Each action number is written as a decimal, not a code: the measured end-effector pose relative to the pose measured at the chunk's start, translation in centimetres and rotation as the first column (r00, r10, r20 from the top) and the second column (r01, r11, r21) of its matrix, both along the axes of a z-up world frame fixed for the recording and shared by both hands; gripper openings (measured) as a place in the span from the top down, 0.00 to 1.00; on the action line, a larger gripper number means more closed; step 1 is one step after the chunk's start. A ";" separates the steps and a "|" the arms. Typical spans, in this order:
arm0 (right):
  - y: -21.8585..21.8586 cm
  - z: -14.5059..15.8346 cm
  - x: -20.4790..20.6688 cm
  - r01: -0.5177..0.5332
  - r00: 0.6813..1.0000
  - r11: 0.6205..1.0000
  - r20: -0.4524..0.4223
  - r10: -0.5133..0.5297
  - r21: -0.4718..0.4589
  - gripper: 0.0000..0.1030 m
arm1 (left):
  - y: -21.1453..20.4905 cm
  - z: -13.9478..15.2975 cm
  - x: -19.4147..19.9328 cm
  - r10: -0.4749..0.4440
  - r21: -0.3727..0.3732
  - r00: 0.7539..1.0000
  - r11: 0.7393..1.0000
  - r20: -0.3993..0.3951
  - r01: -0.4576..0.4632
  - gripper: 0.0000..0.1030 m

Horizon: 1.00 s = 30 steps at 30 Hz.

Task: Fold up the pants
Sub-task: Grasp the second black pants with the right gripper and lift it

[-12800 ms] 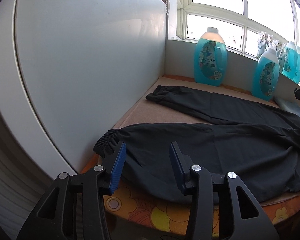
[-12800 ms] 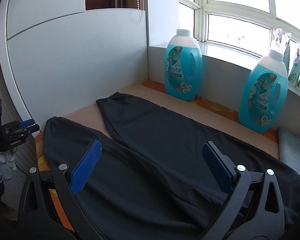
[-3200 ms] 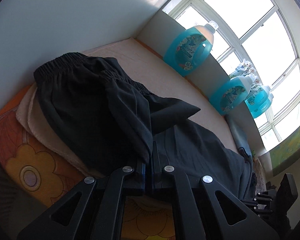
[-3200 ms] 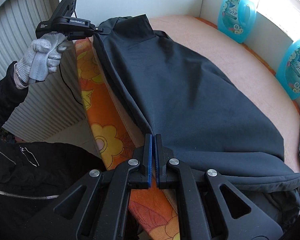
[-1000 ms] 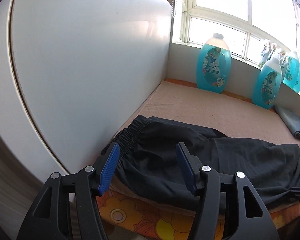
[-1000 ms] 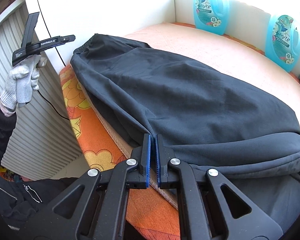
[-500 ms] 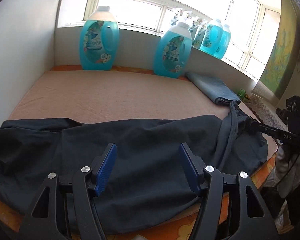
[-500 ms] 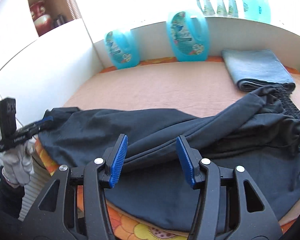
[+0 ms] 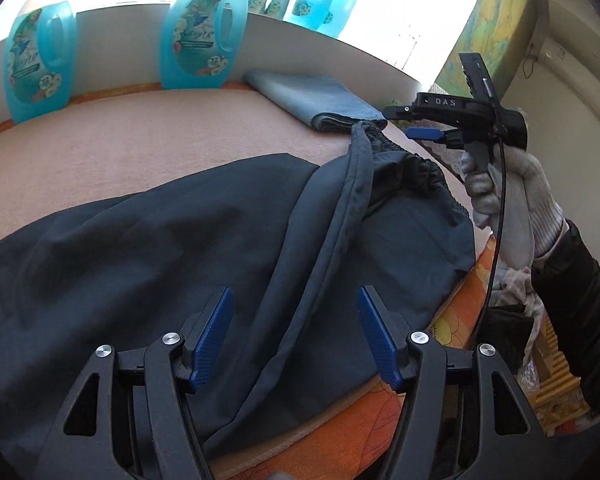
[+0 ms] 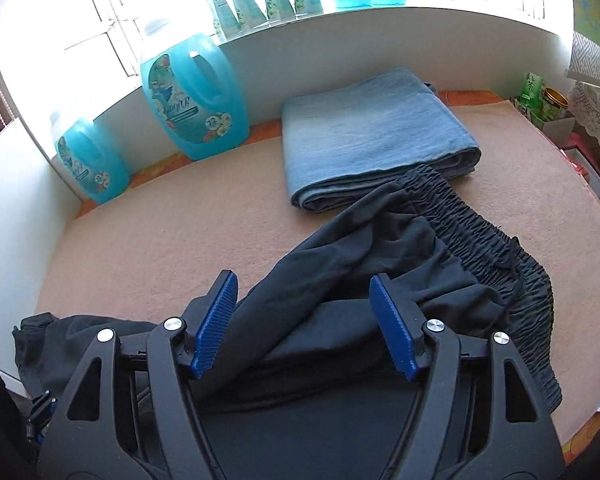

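Note:
Black pants (image 9: pixel 148 264) lie lengthwise along the front of the beige mat (image 9: pixel 148 148), one leg folded over the other, with a raised fold ridge (image 9: pixel 332 216) running up to the elastic waistband (image 10: pixel 480 232). My left gripper (image 9: pixel 296 336) hovers open over the middle of the pants, its pads clear of the cloth. At the waistband end my right gripper (image 10: pixel 304 324) hangs above the bunched cloth. Its jaws are opening, and the fabric lies under them, not pinched. In the left wrist view a gloved hand (image 9: pixel 500 196) holds the right gripper (image 9: pixel 424 126) near the waistband.
A folded blue cloth (image 10: pixel 372 136) lies on the mat just behind the waistband. Large blue detergent bottles (image 10: pixel 192 100) stand along the back wall under the window. An orange flowered cover (image 9: pixel 452 320) shows at the mat's front edge. Small boxes (image 10: pixel 540 100) stand at the far right.
Both grippers have swung right along the pants toward the waistband. The right gripper, shut on the pants' edge a second ago, has let go and spread wider. The left stays open.

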State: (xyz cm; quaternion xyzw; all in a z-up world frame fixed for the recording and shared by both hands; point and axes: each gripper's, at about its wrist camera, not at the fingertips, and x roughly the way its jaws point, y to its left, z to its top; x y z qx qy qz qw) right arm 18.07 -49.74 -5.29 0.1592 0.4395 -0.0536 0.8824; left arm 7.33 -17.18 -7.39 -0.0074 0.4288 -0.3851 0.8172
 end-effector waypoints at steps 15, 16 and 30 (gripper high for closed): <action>-3.2 -3.9 8.5 0.155 0.957 0.988 -0.248 -0.150 -0.001 0.29 | -4.8 -1.1 -0.6 -0.144 0.108 0.989 0.984 0.040 0.139 0.39; -3.2 -4.1 8.7 0.157 0.954 0.988 -0.256 -0.154 -0.008 0.29 | -5.0 -1.2 -0.6 -0.148 0.112 0.988 0.983 0.044 0.143 0.39; -3.8 -6.3 8.8 0.134 0.934 0.990 -0.326 -0.142 -0.047 0.79 | -4.4 -2.4 1.3 -0.119 0.139 0.992 0.984 0.044 0.112 0.94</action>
